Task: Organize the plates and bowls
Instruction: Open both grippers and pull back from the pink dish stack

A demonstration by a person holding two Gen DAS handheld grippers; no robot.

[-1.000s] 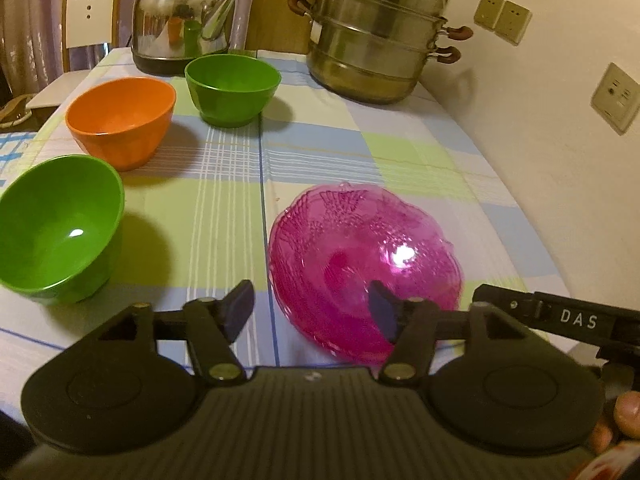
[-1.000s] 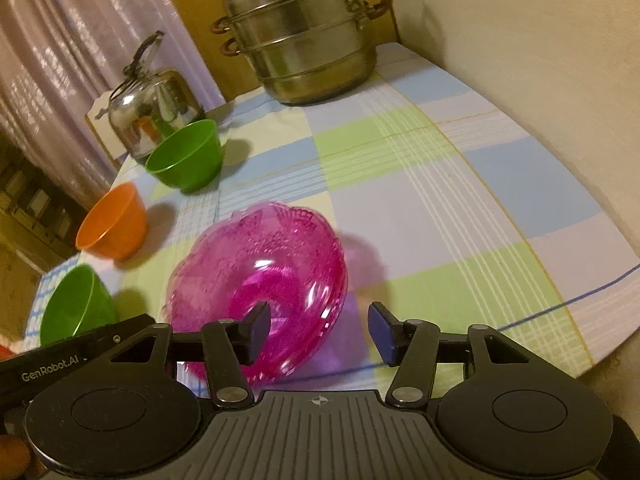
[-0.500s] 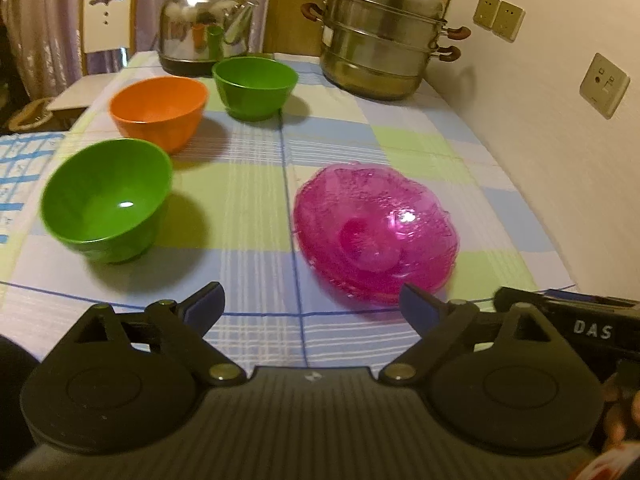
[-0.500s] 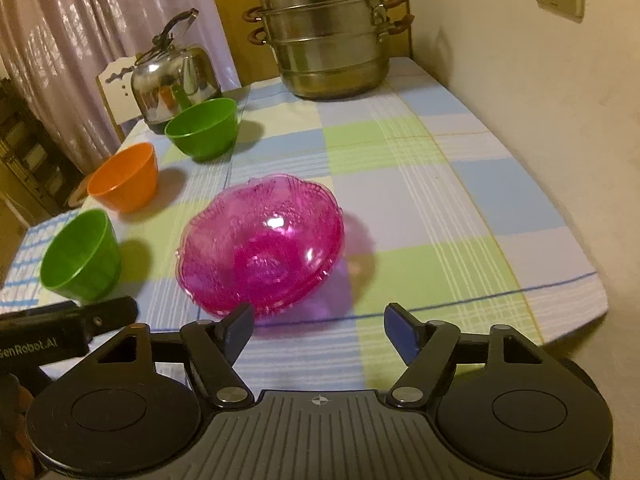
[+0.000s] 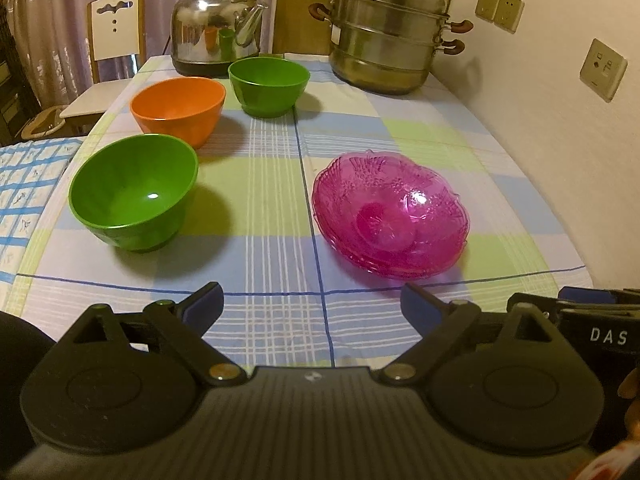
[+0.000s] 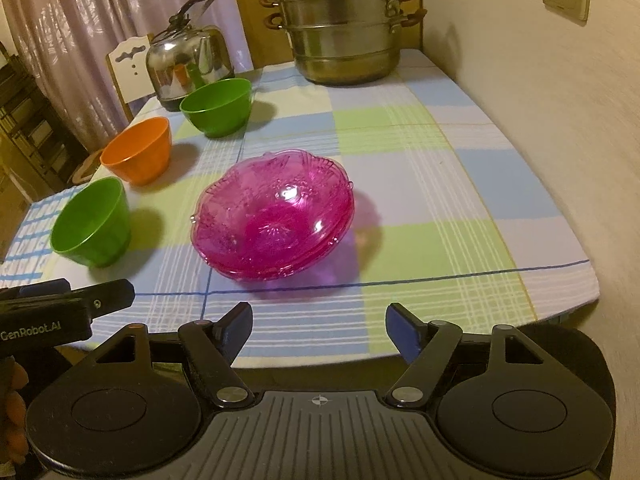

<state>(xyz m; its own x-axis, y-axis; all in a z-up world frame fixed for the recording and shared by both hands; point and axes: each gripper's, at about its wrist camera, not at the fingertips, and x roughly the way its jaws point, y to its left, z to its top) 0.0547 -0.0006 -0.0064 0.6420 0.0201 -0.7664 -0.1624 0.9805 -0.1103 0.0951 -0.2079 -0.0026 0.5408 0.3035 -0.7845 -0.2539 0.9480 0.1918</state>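
A stack of pink glass plates [image 5: 390, 214] sits on the checked tablecloth near the front right; it also shows in the right wrist view [image 6: 274, 216]. A near green bowl [image 5: 134, 192] [image 6: 94, 228], an orange bowl [image 5: 178, 110] [image 6: 138, 150] and a far green bowl [image 5: 269, 85] [image 6: 218, 106] stand in a line on the left. My left gripper [image 5: 312, 308] is open and empty at the front edge, short of the plates. My right gripper [image 6: 320, 326] is open and empty, also back from the plates.
A steel kettle [image 5: 216, 40] [image 6: 188, 62] and a stacked steel steamer pot [image 5: 386, 40] [image 6: 340, 26] stand at the table's far end. A wall [image 5: 560, 120] runs along the right edge. A chair [image 5: 114, 32] stands at the far left.
Both grippers have pulled back and up from the pink plates and opened wider. The plates now rest flat on the table.
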